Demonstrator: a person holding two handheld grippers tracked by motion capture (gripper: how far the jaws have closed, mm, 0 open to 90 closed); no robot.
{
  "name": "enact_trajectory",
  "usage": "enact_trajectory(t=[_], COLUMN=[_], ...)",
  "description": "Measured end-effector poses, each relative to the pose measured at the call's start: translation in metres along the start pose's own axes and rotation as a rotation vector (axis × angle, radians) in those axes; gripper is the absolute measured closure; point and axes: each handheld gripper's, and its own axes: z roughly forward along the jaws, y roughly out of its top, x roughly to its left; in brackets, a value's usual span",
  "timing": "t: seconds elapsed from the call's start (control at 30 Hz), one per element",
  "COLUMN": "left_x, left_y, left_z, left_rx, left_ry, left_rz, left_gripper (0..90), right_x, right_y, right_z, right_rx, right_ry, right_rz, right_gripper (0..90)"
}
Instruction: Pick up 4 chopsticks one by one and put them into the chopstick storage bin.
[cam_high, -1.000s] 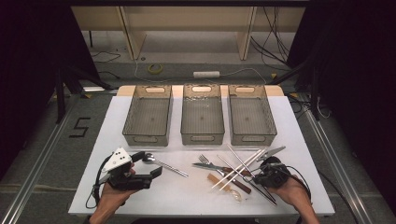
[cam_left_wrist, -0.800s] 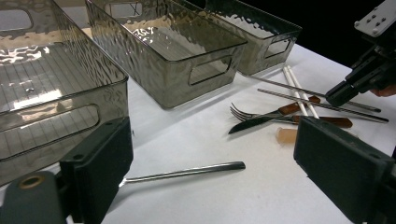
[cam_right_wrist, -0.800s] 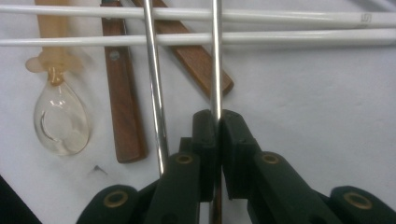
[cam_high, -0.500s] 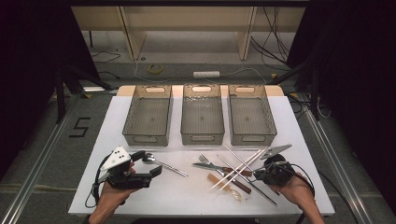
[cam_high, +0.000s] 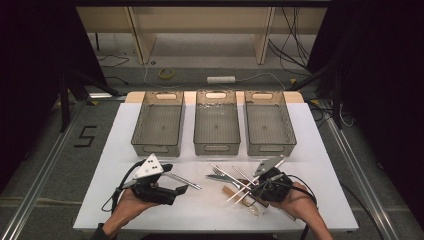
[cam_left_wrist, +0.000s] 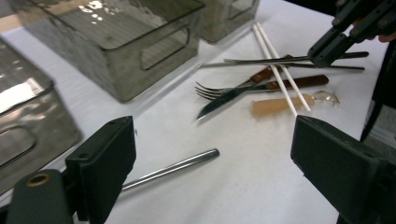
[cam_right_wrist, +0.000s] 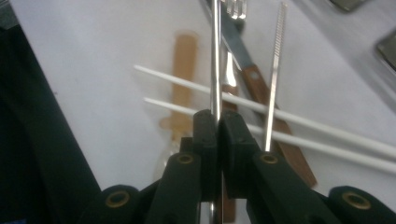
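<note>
White covers the desk (cam_high: 320, 150), which carries everything here. Along its far half stand three smoky see-through bins side by side: the left bin (cam_high: 158, 125), the middle bin (cam_high: 216, 122) and the right bin (cam_high: 267, 122).

At the near left, a hand holds the left gripper (cam_high: 175, 190) low over the desk, its jaws spread wide with nothing between them; in the left gripper view they stand far apart at either side of the frame. Just beside it lies a steel handle (cam_left_wrist: 173, 168), flat on the bare white surface, apart from the rest of the cutlery.

At the near right, the right gripper (cam_high: 256, 187) sits over a loose heap of cutlery. Its jaws are pressed together on one thin metal chopstick (cam_right_wrist: 215, 56), which runs straight out from between the pads in the right gripper view; from the left gripper view the same stick is held level, above the pile. A second metal chopstick (cam_right_wrist: 275, 70), ridged at its tip, lies close alongside it.

Beneath them two white chopsticks (cam_right_wrist: 299, 122) lie crossed over the heap, nearly parallel. Under those rest a wooden-handled knife (cam_left_wrist: 261, 88) and a fork (cam_left_wrist: 210, 91), their tips pointing toward the left gripper. Nearest the person lies a clear spoon with an amber handle (cam_left_wrist: 280, 105).
</note>
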Motion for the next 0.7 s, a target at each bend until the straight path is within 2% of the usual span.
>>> enact_trajectory(t=[0.1,0.17,0.23,0.33,0.5,0.53,0.63,0.7], left_x=[-0.003,-0.006,-0.011,-0.015,-0.019,-0.02,-0.021,-0.023], left_y=[0.004,0.007,0.011,0.015,0.021,0.022,0.022,0.022], left_z=[0.009,0.013,0.016,0.024,0.033,0.035,0.038,0.041], left_rx=[0.033,0.069,0.092,0.123,0.173,0.179,0.18,0.219], left_ry=[0.004,0.021,0.015,-0.026,-0.041,-0.048,-0.076,-0.071], left_rz=[0.041,0.091,0.127,0.142,0.182,0.19,0.205,0.233], left_gripper=[14.5,14.9,14.9,15.2,15.5,15.5,18.4,18.9], right_x=[0.007,0.012,0.015,0.021,0.03,0.032,0.036,0.037], right_y=[0.007,0.011,0.014,0.018,0.024,0.025,0.027,0.028], right_z=[0.005,0.008,0.011,0.013,0.017,0.017,0.018,0.017], right_rx=[0.008,0.015,0.021,0.035,0.042,0.044,0.044,0.043], right_ry=[0.013,0.026,0.031,0.044,0.059,0.057,0.064,0.065], right_rz=[-0.039,-0.059,-0.078,-0.094,-0.145,-0.142,-0.162,-0.17], right_gripper=[85.8,85.8,85.8,85.8,85.8,85.8,85.8,85.8])
